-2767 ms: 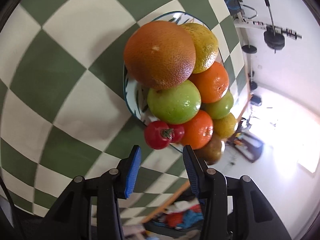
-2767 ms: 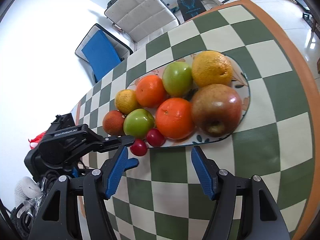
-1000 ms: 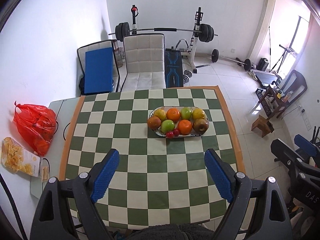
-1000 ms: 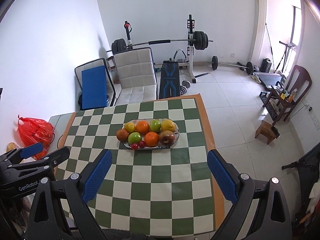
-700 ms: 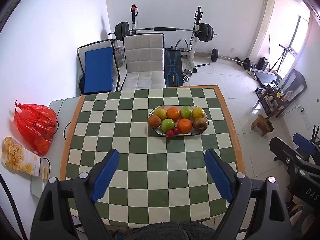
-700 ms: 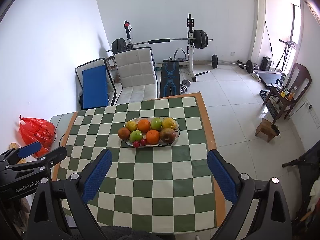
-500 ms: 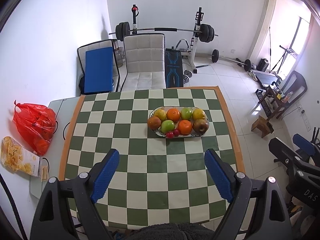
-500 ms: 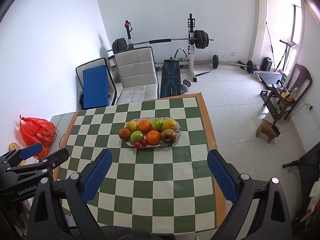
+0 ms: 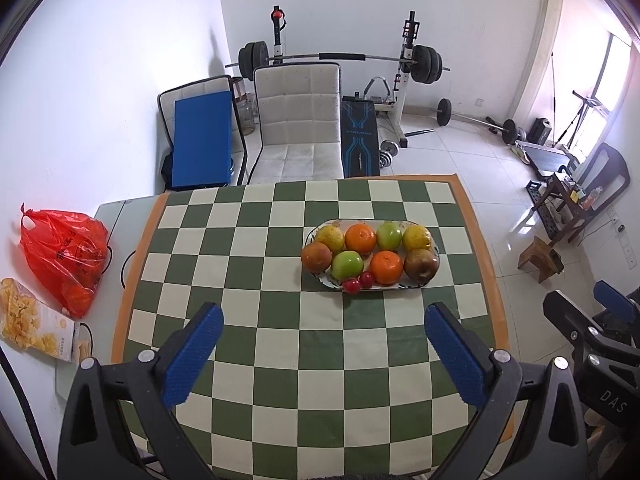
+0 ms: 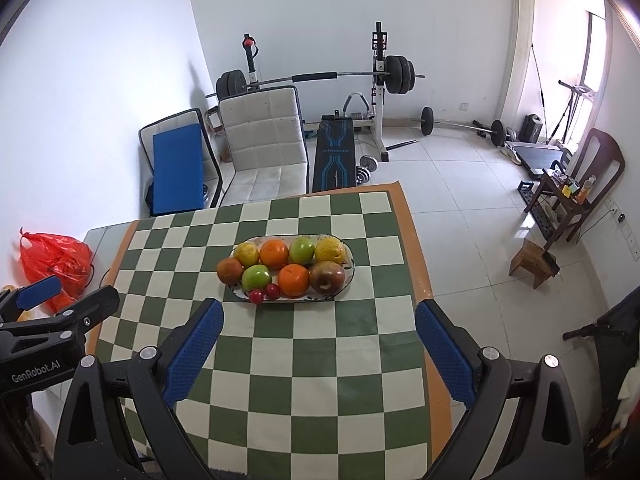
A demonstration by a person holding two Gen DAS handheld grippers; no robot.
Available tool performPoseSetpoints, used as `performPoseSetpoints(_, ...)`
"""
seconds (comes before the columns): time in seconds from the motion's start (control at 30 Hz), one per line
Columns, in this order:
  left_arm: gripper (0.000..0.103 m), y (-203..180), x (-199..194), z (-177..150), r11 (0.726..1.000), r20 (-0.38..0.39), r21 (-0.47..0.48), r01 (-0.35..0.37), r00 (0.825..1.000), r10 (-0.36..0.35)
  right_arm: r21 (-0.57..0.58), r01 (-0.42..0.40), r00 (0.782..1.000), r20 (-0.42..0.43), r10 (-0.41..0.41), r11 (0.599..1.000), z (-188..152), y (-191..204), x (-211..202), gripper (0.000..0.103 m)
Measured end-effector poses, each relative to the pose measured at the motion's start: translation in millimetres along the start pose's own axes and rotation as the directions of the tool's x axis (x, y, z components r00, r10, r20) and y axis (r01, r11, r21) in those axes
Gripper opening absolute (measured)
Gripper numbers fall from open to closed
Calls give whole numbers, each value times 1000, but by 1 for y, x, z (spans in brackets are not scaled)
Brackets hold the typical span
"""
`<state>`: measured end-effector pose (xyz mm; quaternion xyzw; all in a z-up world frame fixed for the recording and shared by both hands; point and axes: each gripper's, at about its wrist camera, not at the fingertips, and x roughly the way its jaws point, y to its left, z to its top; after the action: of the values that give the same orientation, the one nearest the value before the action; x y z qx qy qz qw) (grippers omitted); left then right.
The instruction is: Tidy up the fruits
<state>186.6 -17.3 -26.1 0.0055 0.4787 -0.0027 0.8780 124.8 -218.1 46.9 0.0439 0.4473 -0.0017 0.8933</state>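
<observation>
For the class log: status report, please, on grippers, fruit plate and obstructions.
Left gripper jaws just widened, empty; right gripper open, empty. Fruit plate loaded, mid-table, untouched. Nothing between jaws and plate.

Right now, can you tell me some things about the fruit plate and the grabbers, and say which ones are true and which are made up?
1. The oval patterned plate sits on the green and cream checked tablecloth. True.
2. The left gripper is squeezing a fruit. False: its jaws have just been opening, stand wide apart, and nothing is between them.
3. Two small red cherry tomatoes lie at the plate's near edge. True.
4. All the fruits are orange. False: the two round green apples lie there too, among other colours.
5. The right gripper is open and empty. True.
6. The red plastic bag lies on the plate. False: it sits off to the side, beyond the cloth.
</observation>
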Motion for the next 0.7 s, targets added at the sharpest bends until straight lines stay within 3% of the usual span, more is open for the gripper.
performPoseSetpoints(0.3, 103, -2, 28, 5, 999, 5, -4, -36, 999, 36, 5, 37, 999, -26, -37, 999, 6, -16, 65, 99)
performPoseSetpoints(0.7, 103, -4, 36, 5, 999, 4, 2, -43, 999, 43, -7, 47, 998, -33, -47, 999, 12, -19, 95, 99)
